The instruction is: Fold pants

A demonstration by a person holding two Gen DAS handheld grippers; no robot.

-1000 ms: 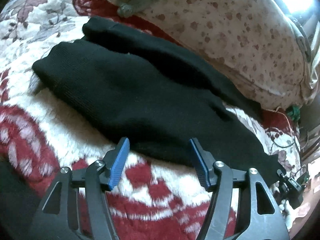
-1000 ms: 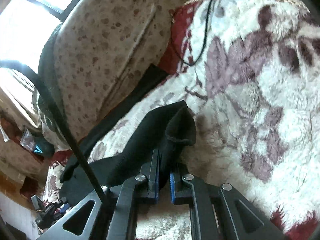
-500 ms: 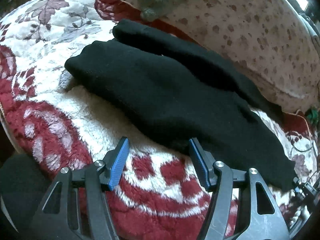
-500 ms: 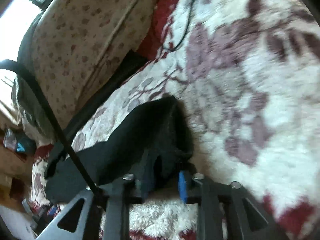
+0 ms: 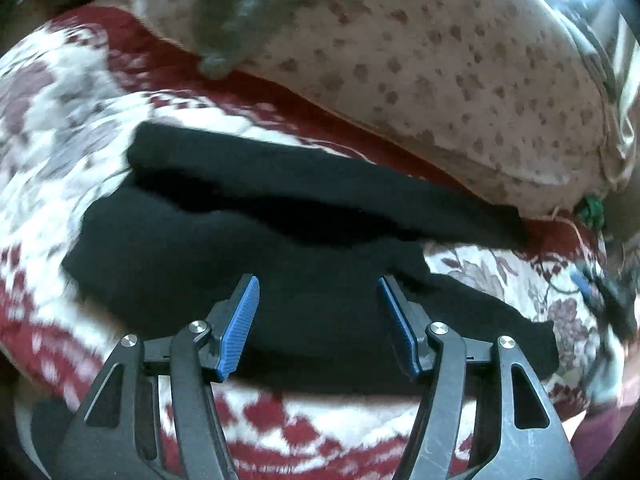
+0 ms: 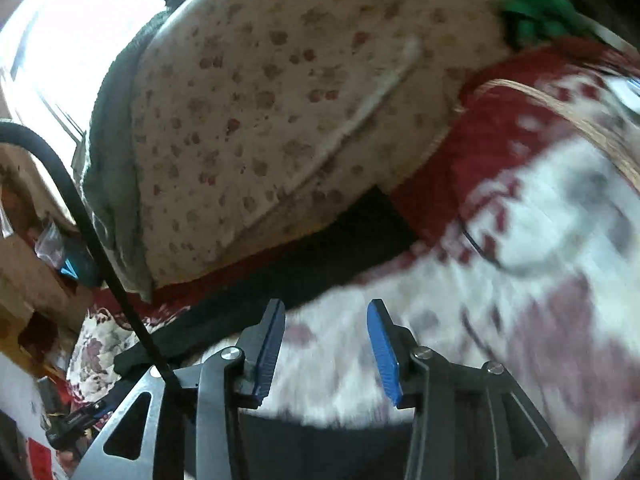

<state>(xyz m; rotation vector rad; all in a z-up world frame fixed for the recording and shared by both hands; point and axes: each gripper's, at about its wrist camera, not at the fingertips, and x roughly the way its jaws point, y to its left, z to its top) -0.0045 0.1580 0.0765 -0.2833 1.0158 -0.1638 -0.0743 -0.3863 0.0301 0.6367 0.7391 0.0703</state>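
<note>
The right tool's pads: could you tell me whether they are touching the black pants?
Apart. In the right wrist view, the right tool has just been opening, with only the blanket visible between its pads; the black pants lie beyond them.

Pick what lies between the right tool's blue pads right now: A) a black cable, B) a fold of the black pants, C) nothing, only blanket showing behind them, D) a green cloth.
C: the right tool stands open, and only the red-and-white blanket shows in the gap; the black pants lie beyond its tips.
</note>
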